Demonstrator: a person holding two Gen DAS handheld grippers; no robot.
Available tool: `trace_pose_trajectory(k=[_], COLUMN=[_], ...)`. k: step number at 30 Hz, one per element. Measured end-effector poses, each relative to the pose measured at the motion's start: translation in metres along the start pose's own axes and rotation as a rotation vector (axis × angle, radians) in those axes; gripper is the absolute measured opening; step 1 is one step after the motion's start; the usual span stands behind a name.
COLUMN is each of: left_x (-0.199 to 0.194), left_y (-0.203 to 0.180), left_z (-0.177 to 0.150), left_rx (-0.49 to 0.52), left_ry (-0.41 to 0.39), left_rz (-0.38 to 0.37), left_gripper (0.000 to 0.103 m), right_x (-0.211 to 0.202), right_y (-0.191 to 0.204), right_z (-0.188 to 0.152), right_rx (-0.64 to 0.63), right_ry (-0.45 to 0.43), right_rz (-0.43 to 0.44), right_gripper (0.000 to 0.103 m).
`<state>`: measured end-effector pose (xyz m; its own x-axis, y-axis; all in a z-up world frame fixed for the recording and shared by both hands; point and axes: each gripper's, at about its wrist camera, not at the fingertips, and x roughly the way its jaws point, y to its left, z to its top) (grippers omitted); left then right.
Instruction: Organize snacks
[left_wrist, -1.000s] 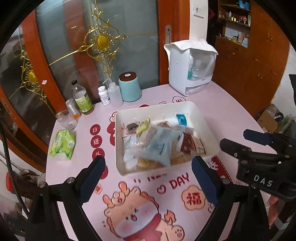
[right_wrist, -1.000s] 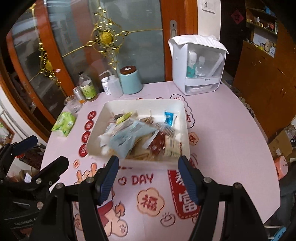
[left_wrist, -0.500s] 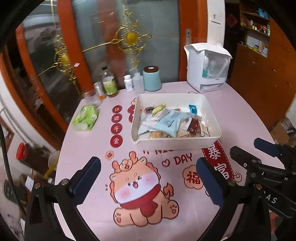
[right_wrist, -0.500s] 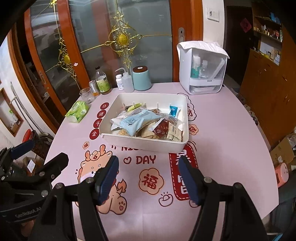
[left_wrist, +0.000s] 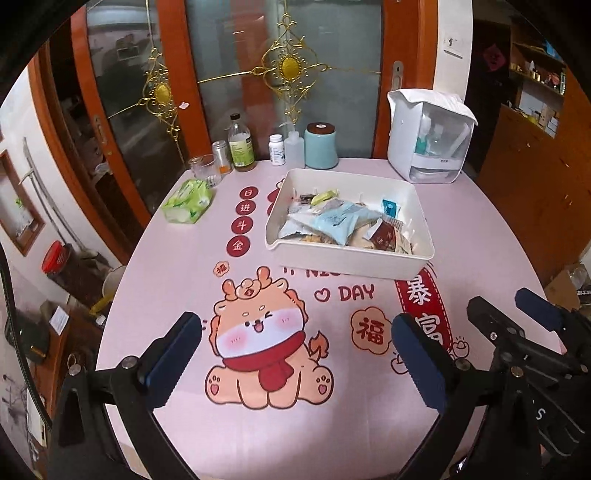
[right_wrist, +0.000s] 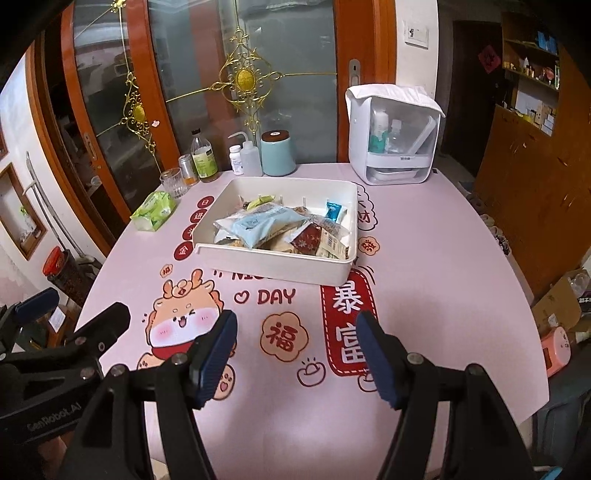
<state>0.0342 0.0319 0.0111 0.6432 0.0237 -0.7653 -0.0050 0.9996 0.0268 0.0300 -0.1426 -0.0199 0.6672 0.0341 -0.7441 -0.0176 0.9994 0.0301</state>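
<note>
Currently both grippers are hanging empty over the pink tablecloth (left_wrist: 480, 229): left gripper (left_wrist: 295, 354) spread wide, having just been opening, right gripper (right_wrist: 295, 354) parted. Snacks (left_wrist: 340, 221) are lying heaped in the white tray (left_wrist: 347, 260), well ahead. Advice: approach 1 top packet squarely.

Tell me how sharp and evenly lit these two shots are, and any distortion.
Left wrist view: sharp, table evenly lit, room at right dim, strong fisheye bending the door frame, black corners. Right wrist view: equally sharp, tray throws a soft shadow toward the camera, same barrel curve.
</note>
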Motion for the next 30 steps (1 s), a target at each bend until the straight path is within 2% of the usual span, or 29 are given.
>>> trace_pose_trajectory(k=[7,30], left_x=[-0.005,-0.007], left_y=[-0.004,0.001], left_z=[-0.014,-0.022], left_rx=[-0.019,-0.015], left_ry=[0.011,0.043], left_rz=[0.01,0.013], left_gripper=[0.102,0.102], right_x=[-0.005,-0.009], right_y=[-0.005,0.003], right_z=[-0.006,-0.018], right_rx=[0.012,0.031], right_ry=[0.006,0.015], right_rz=[0.011,0.021], right_gripper=[0.067,0.068])
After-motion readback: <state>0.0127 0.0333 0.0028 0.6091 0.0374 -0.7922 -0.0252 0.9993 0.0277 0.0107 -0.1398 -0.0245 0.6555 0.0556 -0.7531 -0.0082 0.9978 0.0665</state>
